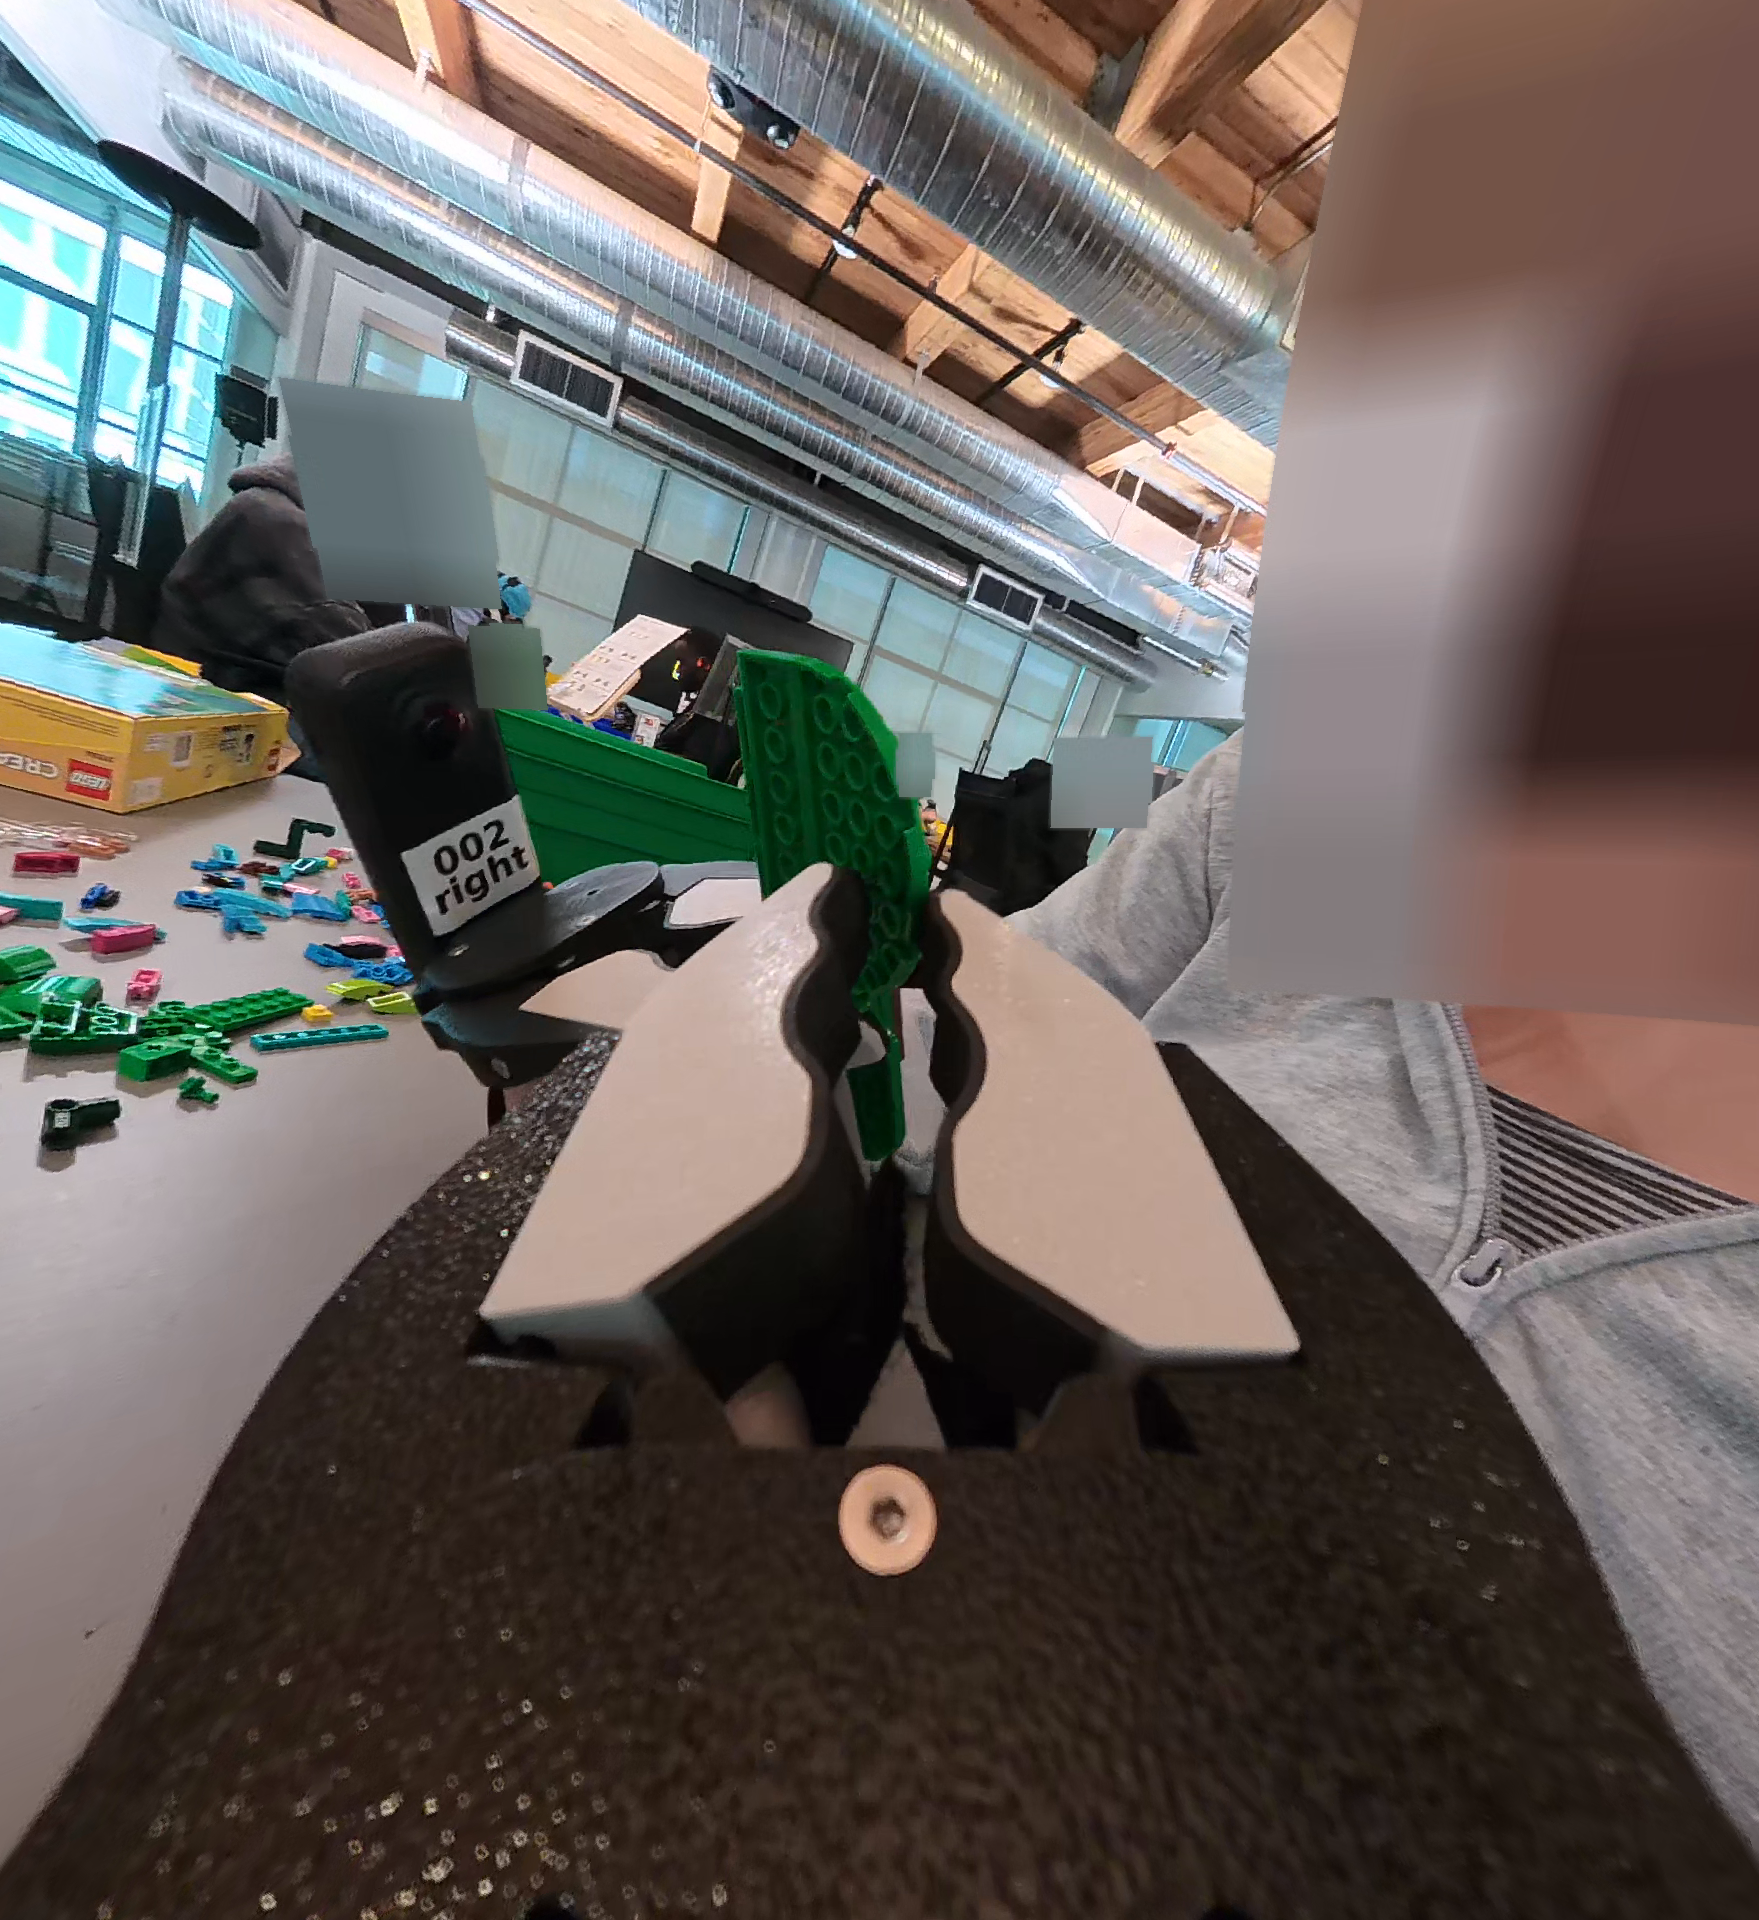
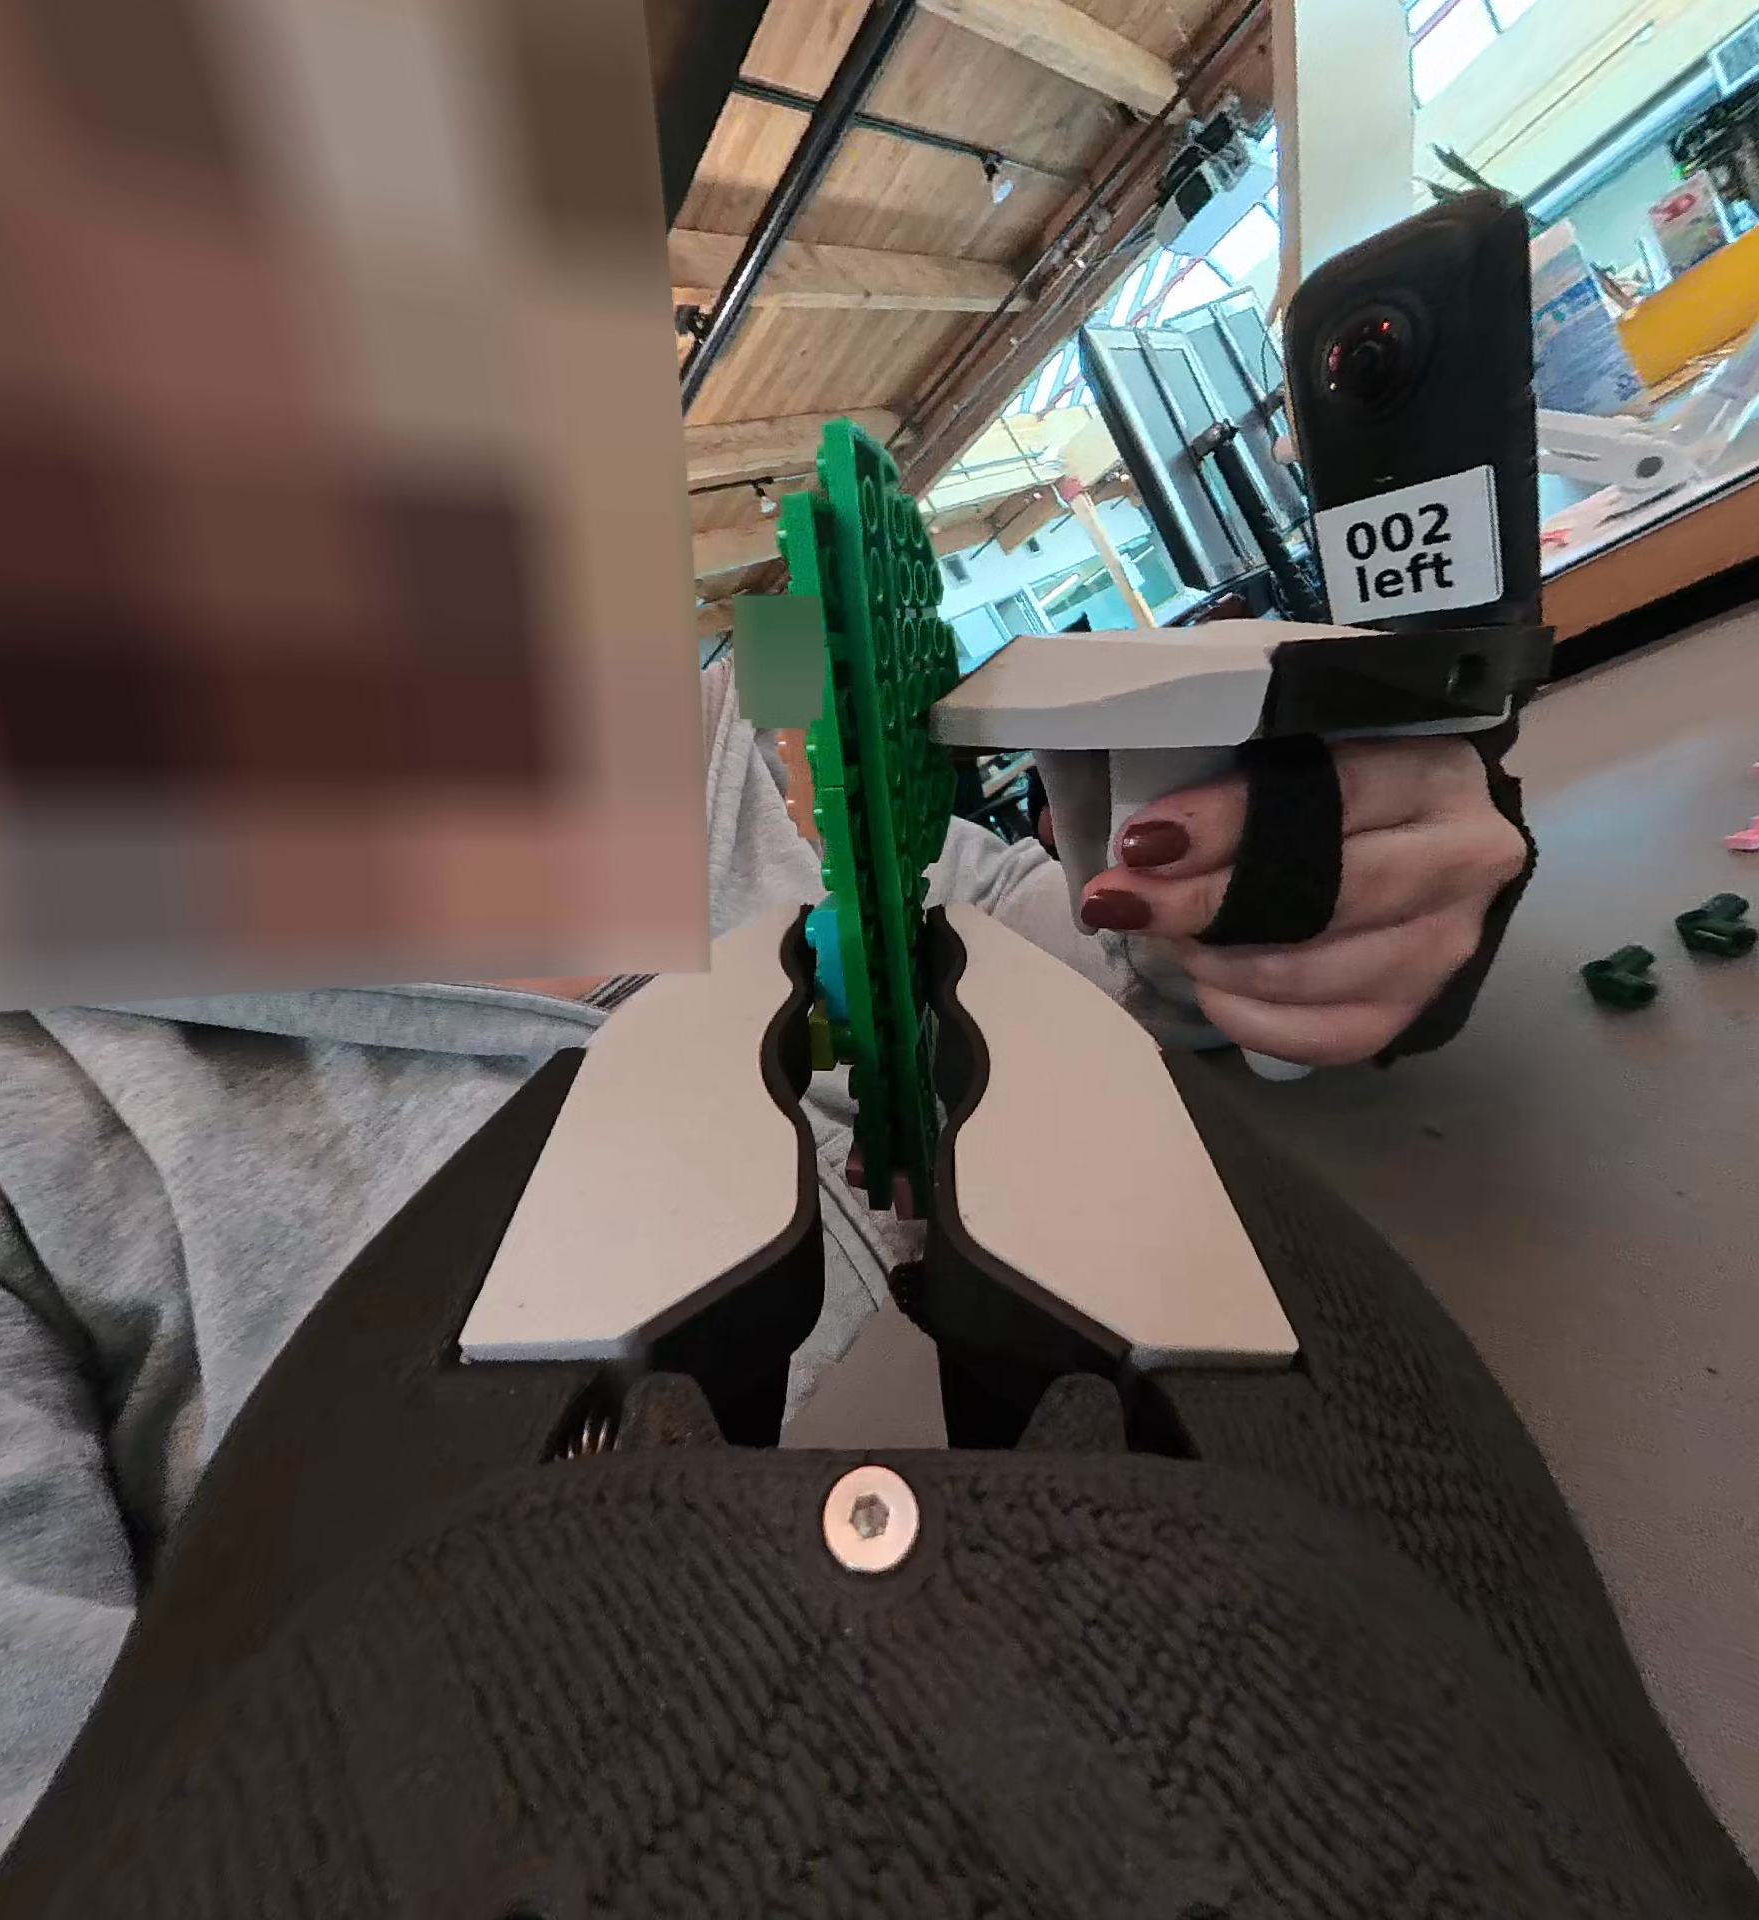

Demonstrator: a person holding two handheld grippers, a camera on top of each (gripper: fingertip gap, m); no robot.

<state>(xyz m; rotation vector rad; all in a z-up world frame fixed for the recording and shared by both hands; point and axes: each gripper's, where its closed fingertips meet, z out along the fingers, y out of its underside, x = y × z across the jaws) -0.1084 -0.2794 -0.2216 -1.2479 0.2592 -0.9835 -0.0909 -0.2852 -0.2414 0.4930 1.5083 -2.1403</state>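
Green studded plastic plate assembly [image 2: 880, 748], rounded along one edge, stands upright on edge in the centre of both wrist views, clamped between two hand-held grippers. Right gripper [image 2: 867, 971] grips its lower end, both dark wavy pads pressed against the stack; a turquoise brick [image 2: 825, 961] and a lime brick [image 2: 821, 1039] sit on the plate's left face at the pad. Left gripper [image 1: 880, 925] is closed on the same plate's rounded edge, fingers [image 1: 750, 997] pressing from both sides. In the right wrist view the left gripper enters from the right at mid-height, carried by one hand [image 2: 1353, 883] with a black strap.

Count: one plate assembly, two grippers, one black camera on each gripper. One yellow cardboard box [image 1: 75, 727] lies at the left edge of the left wrist view on the grey table [image 1: 179, 1299], behind many loose small bricks [image 1: 158, 987], not countable. Two dark green pieces [image 2: 1664, 951] lie at the right of the right wrist view.
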